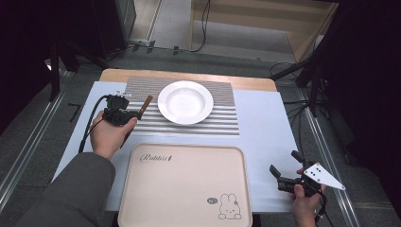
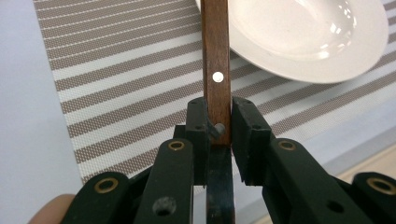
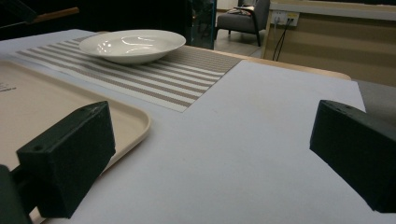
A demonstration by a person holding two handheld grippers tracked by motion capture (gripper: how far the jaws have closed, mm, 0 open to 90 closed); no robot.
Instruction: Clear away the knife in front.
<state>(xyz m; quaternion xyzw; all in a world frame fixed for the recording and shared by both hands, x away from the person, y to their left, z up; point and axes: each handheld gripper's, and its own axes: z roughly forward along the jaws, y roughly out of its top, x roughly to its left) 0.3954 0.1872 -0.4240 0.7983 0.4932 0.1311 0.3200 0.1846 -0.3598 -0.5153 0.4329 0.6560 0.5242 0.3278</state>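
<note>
The left hand-held gripper (image 1: pixel 135 112) is clamped on a wooden-handled utensil (image 2: pixel 216 70), its two black jaws pressing either side of the brown handle just below a pale rivet (the dark blade end runs back between the jaws toward the hand). In the high view the handle sticks out up and to the right over the striped placemat (image 1: pixel 222 120), its tip near the rim of the white plate (image 1: pixel 185 102) but not touching it. The right hand-held gripper (image 1: pixel 283 168) hangs at the right edge of the worktop (image 1: pixel 265 123), jaws spread wide with nothing between them, just beside the beige tray (image 1: pixel 184 189) that lies at the near edge, well apart from the utensil.
</note>
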